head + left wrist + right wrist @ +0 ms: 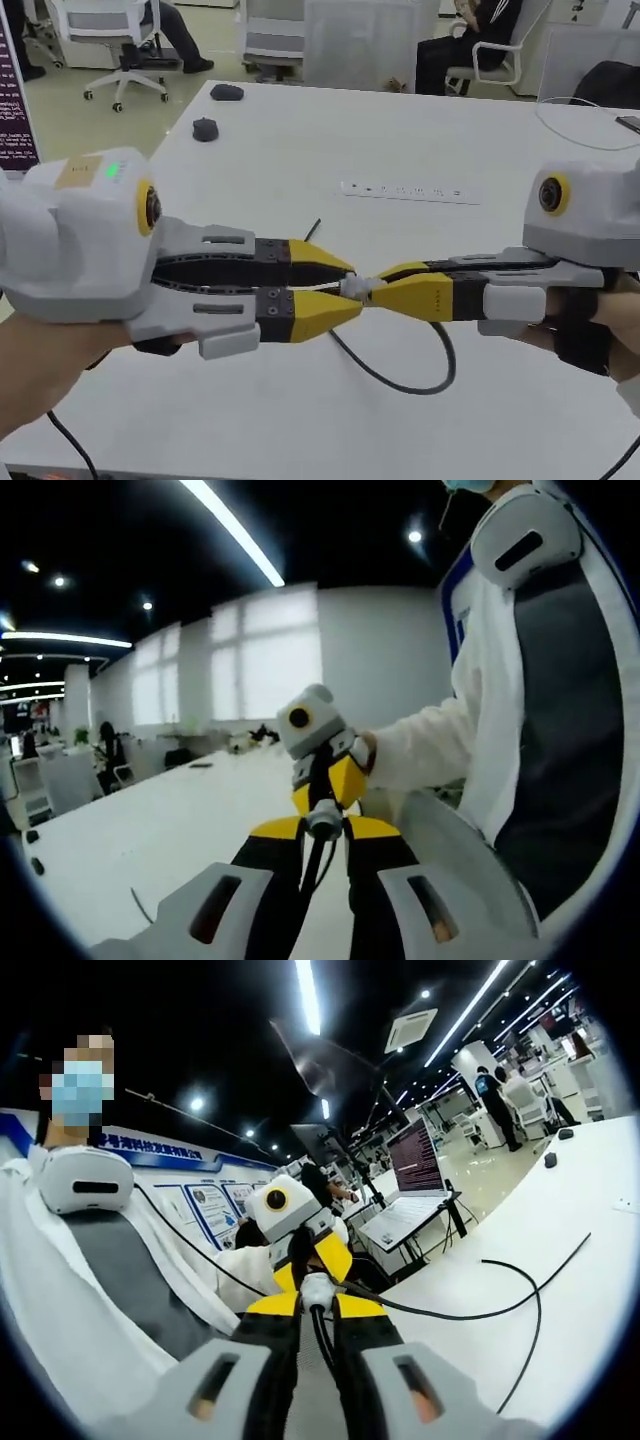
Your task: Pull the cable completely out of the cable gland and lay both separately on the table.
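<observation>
1. Well, the yellow fingers of the left gripper (343, 290) were squeezed shut on one end of the little grey cable gland (357, 287).
2. The right gripper (385, 287) was on the other side. Its yellow fingers were pinched shut on the gland too (the two sets of tips almost touched).
3. The gland was up in the air between them, above the white table (300, 160), not lying on it.
4. The black cable (400, 388) came out at the gland and dropped down to the table. There it made a big loop and curved back up behind the right gripper.
5. In the left gripper view, a black bit of cable ran down between that gripper's own fingers.
6. In the right gripper view, the cable swept away from the gland to the right, over the table top.
7. Farther off on the table lay a long white power strip (410, 190). A dark mouse (205, 129) sat well apart from it, nearer the far edge.
8. Past the table stood a white office chair (120, 40), and a person (470, 45) sat in another one.
</observation>
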Motion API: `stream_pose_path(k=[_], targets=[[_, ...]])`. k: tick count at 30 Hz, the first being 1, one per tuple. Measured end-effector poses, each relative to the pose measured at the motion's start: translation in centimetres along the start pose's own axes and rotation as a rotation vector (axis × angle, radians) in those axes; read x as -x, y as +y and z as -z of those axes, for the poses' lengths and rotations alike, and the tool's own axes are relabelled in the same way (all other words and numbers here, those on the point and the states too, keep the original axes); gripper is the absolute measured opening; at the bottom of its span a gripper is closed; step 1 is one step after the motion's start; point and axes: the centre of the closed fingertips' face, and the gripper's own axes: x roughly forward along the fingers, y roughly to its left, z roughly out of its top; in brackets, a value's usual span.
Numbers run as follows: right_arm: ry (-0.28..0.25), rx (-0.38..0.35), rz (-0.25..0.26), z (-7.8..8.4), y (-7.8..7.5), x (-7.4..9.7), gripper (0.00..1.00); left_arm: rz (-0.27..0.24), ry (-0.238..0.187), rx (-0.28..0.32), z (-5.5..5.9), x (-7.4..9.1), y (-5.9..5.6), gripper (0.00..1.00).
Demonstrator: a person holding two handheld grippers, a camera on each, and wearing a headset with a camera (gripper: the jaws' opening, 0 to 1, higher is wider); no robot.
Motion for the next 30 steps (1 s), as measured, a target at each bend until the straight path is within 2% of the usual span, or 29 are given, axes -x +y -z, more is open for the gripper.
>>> stream_pose_path(k=[2, 5, 9, 12, 13, 15, 17, 18, 20, 25, 28, 29, 30], targets=[[0.005, 0.008, -0.003, 0.0, 0.2, -0.1, 0.1, 0.004, -0.003, 0.031, -0.1, -0.2, 0.0, 0.16], [0.008, 0.033, -0.008, 0.0, 0.7, -0.2, 0.09, 0.025, 0.004, 0.171, -0.1, -0.1, -0.1, 0.15], [0.005, 0.089, 0.001, -0.2, 0.7, -0.2, 0.09, 0.024, -0.002, 0.21, -0.3, 0.1, 0.3, 0.14], [0.02, 0.21, 0.017, -0.5, 0.7, -0.4, 0.09, 0.038, -0.03, 0.342, -0.4, 0.2, 0.5, 0.14], [0.049, 0.262, 0.028, -0.3, 0.7, -0.5, 0.09, 0.038, -0.032, 0.342, -0.1, 0.3, 0.6, 0.14], [0.074, 0.328, 0.039, -0.1, 0.6, -0.6, 0.09, 0.038, -0.031, 0.342, 0.1, 0.3, 0.5, 0.14], [0.069, 0.395, 0.04, -0.2, 0.7, -0.7, 0.09, 0.04, -0.043, 0.374, 0.1, 0.4, 0.6, 0.14], [0.074, 0.403, 0.044, -0.1, 0.7, -0.7, 0.09, 0.039, -0.048, 0.379, 0.2, 0.4, 0.6, 0.14], [0.08, 0.462, 0.052, -0.1, 0.5, -0.7, 0.09, 0.033, -0.055, 0.381, 0.2, 0.4, 0.7, 0.14], [0.075, 0.486, 0.066, -0.2, 0.2, -0.9, 0.11, 0.015, -0.066, 0.355, 0.2, 0.6, 0.8, 0.15], [0.079, 0.497, 0.092, -0.5, -0.3, -0.8, 0.12, -0.017, -0.071, 0.296, 0.2, 0.7, 1.3, 0.15], [0.073, 0.492, 0.103, -0.7, -0.5, -0.6, 0.17, -0.017, -0.072, 0.299, 0.2, 0.8, 1.2, 0.15], [0.067, 0.487, 0.117, -0.8, -0.8, -0.4, 0.21, -0.037, -0.077, 0.272, 0.2, 1.0, 1.5, 0.15]])
